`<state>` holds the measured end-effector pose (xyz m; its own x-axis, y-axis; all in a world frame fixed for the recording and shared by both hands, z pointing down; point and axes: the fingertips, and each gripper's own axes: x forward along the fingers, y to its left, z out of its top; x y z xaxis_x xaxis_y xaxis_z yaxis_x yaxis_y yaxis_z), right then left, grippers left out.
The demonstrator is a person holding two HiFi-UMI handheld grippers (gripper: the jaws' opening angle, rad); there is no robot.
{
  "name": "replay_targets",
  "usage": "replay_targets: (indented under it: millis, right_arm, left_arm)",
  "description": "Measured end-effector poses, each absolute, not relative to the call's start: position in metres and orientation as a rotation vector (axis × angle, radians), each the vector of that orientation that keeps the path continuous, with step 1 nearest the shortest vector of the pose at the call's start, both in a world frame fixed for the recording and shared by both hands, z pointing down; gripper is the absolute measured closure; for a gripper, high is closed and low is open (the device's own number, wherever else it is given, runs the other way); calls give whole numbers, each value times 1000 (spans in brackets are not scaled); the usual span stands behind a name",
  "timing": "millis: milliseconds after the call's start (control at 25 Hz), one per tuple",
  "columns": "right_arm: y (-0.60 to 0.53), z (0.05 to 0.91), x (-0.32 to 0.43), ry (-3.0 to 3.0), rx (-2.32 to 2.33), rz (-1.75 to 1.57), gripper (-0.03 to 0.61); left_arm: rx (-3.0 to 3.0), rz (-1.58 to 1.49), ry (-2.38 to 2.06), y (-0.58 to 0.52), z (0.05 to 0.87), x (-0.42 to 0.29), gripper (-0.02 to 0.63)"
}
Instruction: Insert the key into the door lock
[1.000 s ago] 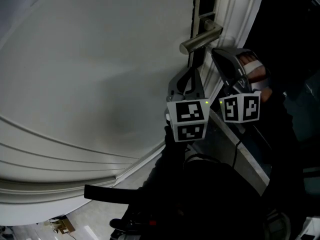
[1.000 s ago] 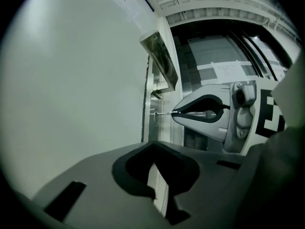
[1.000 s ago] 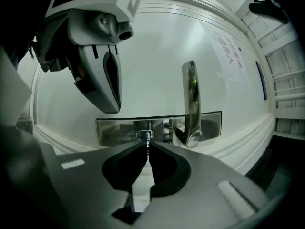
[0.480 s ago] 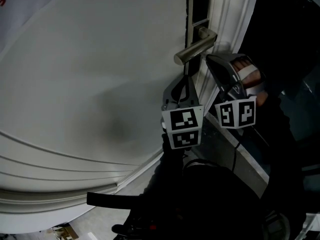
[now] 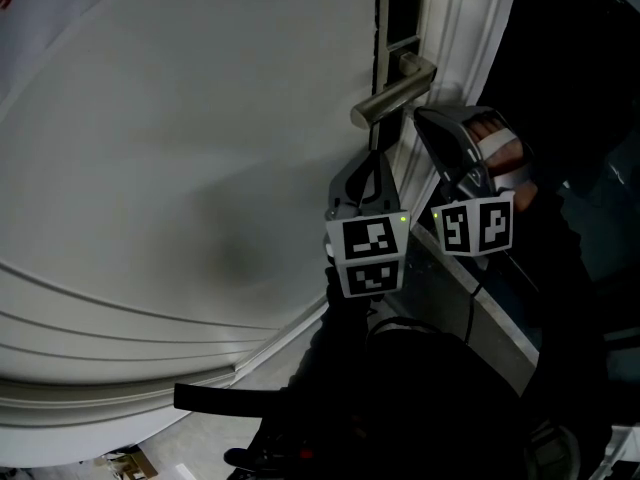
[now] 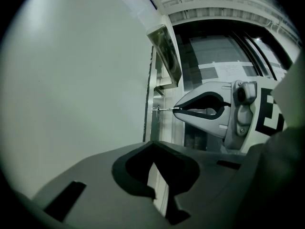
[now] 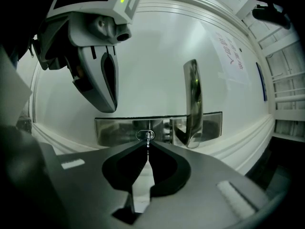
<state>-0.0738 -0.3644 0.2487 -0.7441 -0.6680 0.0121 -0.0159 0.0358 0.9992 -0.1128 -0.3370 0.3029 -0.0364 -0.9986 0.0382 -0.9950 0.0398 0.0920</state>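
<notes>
The right tool (image 7: 147, 144) hides all but a sliver of the key (image 7: 148, 138).

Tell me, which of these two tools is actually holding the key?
The right tool: its jaws are pinched on the thin key, whose tip is at the keyhole in the metal plate. The left tool holds nothing, jaws together.

Close on one side of the right gripper (image 7: 147, 142) the door handle (image 7: 191, 104) juts out; close on the other hangs the left gripper (image 7: 109, 106). Between them a narrow lane runs straight ahead to the lock (image 7: 145, 135), filled only by the key (image 7: 147, 147) it pinches. Beyond, the door (image 7: 157, 56) is bare.
</notes>
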Motion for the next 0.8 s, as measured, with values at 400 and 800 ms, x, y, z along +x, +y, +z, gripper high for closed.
replay_targets:
  millis: [400,800]
  right_arm:
    - [-364,248,-73,-1834,692,-1754,566]
    - [-366,249,-75,-1833,694,-1759,566]
  left_arm:
    - [2108,-71,-2200,-336,302,-114,612]
    - [2106,-71,-2202,-336,301,-114,612]
